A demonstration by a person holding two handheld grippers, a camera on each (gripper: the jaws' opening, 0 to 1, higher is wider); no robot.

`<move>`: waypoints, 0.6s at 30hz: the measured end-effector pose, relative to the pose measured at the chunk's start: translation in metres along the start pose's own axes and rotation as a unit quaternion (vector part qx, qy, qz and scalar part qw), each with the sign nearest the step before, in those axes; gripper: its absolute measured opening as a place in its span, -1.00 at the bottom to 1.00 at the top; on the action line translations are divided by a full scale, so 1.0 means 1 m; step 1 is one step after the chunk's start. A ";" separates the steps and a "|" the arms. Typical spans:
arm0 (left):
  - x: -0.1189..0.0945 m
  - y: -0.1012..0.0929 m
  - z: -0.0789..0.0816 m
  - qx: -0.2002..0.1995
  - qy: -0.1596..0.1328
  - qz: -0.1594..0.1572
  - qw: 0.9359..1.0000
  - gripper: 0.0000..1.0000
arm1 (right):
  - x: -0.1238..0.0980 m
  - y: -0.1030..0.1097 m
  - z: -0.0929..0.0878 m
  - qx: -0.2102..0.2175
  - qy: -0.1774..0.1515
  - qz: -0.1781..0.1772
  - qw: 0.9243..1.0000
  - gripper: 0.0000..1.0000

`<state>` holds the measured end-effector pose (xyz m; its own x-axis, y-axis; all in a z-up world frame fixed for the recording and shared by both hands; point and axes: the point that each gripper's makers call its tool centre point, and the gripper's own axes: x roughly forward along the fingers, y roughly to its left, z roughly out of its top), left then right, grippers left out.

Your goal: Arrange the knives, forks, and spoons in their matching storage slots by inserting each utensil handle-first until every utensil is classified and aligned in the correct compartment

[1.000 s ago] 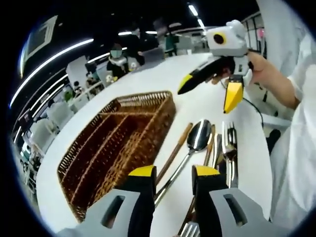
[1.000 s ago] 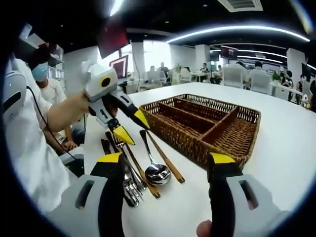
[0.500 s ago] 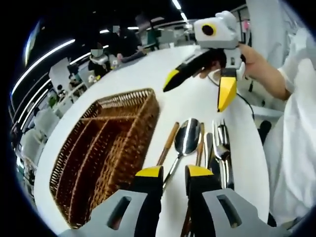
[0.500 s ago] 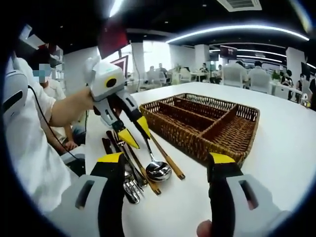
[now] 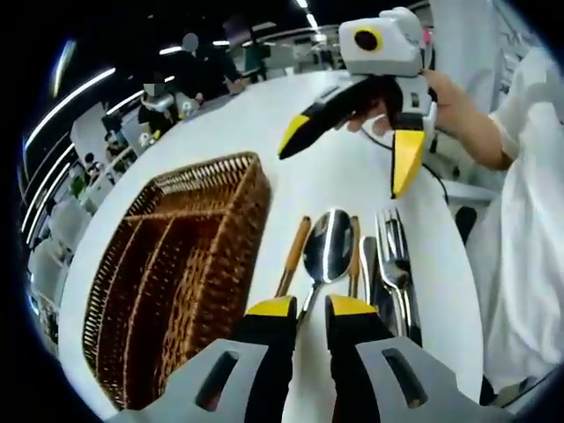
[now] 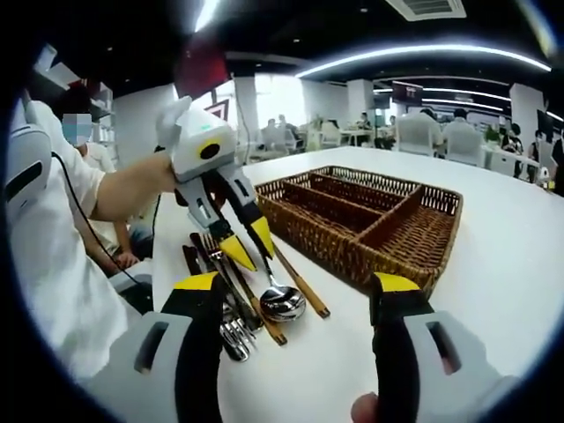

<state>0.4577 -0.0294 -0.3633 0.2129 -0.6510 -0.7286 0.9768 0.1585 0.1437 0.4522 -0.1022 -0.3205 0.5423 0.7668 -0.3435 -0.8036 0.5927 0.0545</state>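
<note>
A steel spoon (image 5: 327,246) lies on the white table beside a wooden-handled utensil (image 5: 293,254), forks (image 5: 393,256) and other cutlery. My left gripper (image 5: 310,308) hovers low over them. Its yellow-tipped jaws stand a narrow gap apart, astride the spoon's handle, which runs down between them. The right gripper view shows the left gripper (image 6: 249,244) just behind the spoon's bowl (image 6: 282,304), with the forks (image 6: 233,339) to the left. The empty wicker basket (image 5: 240,231) with long compartments sits left of the cutlery. My right gripper (image 6: 297,284) is wide open and holds nothing; it hangs above the table (image 5: 352,154).
The basket (image 6: 322,242) stands on a long white table (image 6: 493,264). A person's hand (image 5: 458,110) and sleeve hold the grippers at the cutlery side. Seated people and chairs are far behind the table.
My left gripper has come closer to the spoon and its jaws have narrowed around the handle. The right gripper stays wide open in about the same place.
</note>
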 end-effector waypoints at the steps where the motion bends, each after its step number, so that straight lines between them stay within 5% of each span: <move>1: 0.001 0.000 -0.001 0.000 0.003 -0.002 1.000 -0.77 | 0.000 0.000 0.000 0.000 0.000 0.000 1.000 0.40; 18: 0.014 -0.001 -0.011 0.025 0.047 -0.024 0.998 -0.85 | 0.000 -0.001 -0.006 0.008 0.000 0.002 1.000 0.39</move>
<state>0.4598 -0.0305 -0.3804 0.1643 -0.5843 -0.7947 0.9864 0.0898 0.1379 0.4514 -0.1039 -0.3258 0.5389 0.7696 -0.3426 -0.8021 0.5930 0.0705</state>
